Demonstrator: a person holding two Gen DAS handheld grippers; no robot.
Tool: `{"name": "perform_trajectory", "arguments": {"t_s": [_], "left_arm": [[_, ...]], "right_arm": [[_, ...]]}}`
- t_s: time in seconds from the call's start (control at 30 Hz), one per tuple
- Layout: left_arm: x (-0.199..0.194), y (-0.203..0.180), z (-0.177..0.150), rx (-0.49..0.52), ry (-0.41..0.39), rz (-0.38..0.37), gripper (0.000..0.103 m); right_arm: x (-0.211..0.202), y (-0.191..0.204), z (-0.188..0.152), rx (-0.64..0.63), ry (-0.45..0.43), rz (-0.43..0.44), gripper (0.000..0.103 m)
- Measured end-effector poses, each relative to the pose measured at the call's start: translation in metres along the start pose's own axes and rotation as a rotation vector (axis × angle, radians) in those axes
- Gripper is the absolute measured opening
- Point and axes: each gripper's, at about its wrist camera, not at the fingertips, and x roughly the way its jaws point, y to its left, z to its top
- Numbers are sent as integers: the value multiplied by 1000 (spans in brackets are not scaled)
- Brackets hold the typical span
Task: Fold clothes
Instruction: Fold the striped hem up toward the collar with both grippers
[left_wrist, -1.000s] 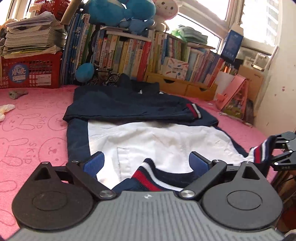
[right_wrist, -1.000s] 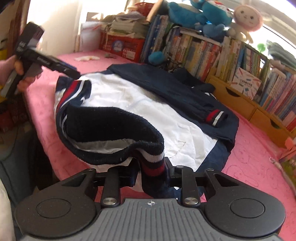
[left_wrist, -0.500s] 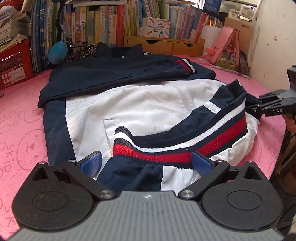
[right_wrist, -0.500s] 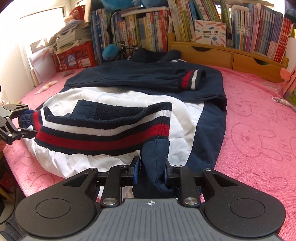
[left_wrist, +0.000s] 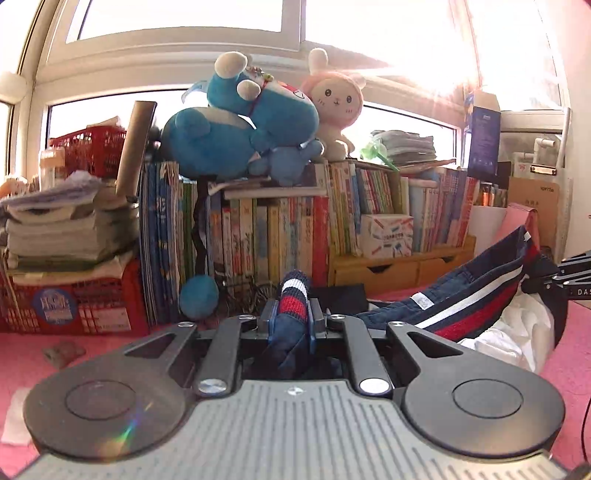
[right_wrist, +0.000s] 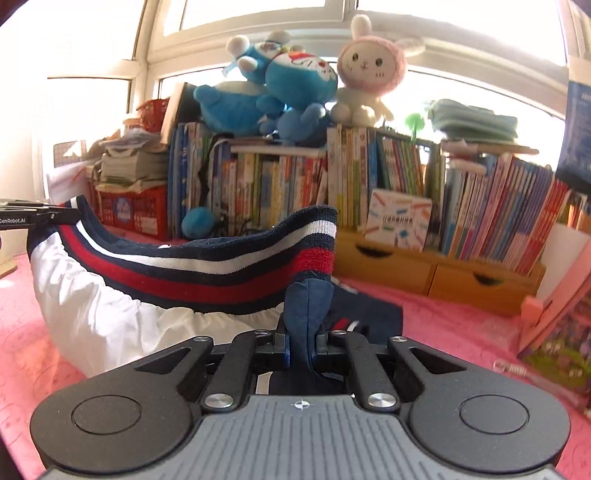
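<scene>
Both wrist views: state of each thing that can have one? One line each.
left gripper: shut on jacket hem; its jaws have just been closing.
right gripper: shut on a navy fold of the jacket.
jacket: near edge lifted off the bed, white lining showing.
striped hem: sagging between the two grippers.
wooden drawers: closed.
blue plush toys: piled on top of the books.

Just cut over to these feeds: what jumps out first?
The striped hem of the navy and white jacket hangs stretched between the two tongs, the left tongs and the right tongs each clamped on an end. Behind, blue plush toys and a pink rabbit sit atop the bookshelf.
</scene>
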Motion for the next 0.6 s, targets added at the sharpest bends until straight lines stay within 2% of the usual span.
{"name": "perform_trajectory", "arguments": {"t_s": [0.13,0.27,0.4,0.5,0.6], "left_arm": [[85,9,13,54,18,69,16],[155,18,-8,57,99,121,16],[217,25,-36,54,190,162,17],[239,23,-60,81,234,192,19],[250,18,-72,134,256,227,24]], "right_arm": [[68,-16,38,-26,-20,-76,11],[153,-36,44,12,62,-114,11],[221,-50,28,57,158,-133,11],[256,-58,8,111,217,-140,11],[268,-65,-9,155,241,-137,11]]}}
